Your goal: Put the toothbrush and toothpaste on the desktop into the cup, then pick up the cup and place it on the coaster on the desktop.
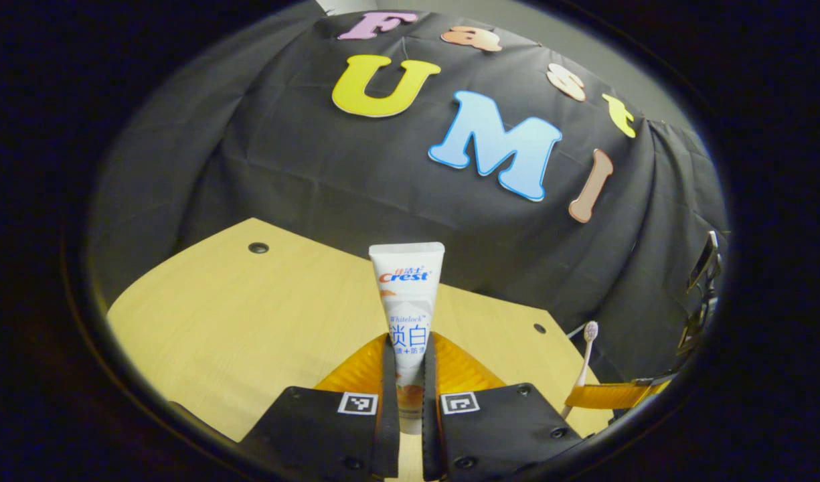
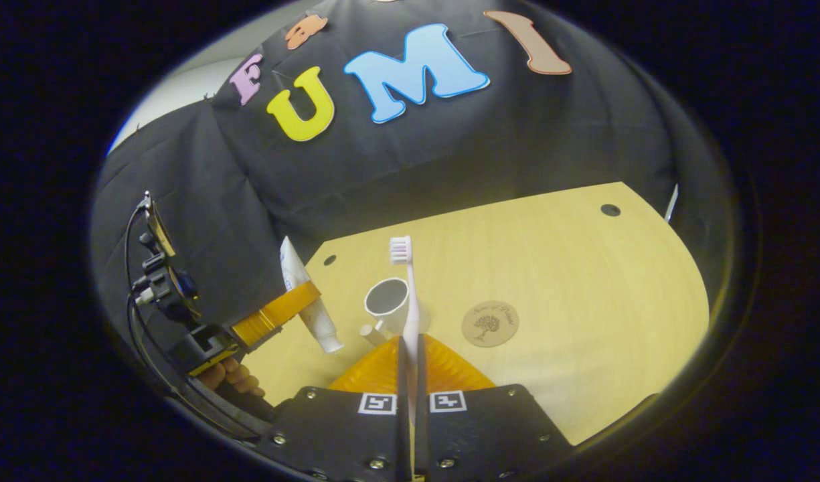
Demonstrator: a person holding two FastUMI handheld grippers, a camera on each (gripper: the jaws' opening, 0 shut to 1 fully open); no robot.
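Observation:
In the left gripper view a white toothpaste tube (image 1: 407,301) stands upright, with my left gripper (image 1: 410,375) shut on its lower part above the wooden desktop (image 1: 249,321). At the far right of that view a pink toothbrush (image 1: 582,365) sticks up from the other gripper. In the right gripper view my right gripper (image 2: 410,348) is shut on the toothbrush (image 2: 408,288), bristles up. A white cup (image 2: 387,302) with a handle stands just behind it. A round brown coaster (image 2: 490,323) lies to the cup's right. The left gripper (image 2: 276,313) holds the toothpaste (image 2: 309,301) left of the cup.
The wooden desktop (image 2: 584,281) has small dark holes near its far corners (image 2: 610,209). The black cloth wall (image 2: 383,154) hangs close behind the desk. A hand (image 2: 232,375) holds the left gripper at the lower left of the right gripper view.

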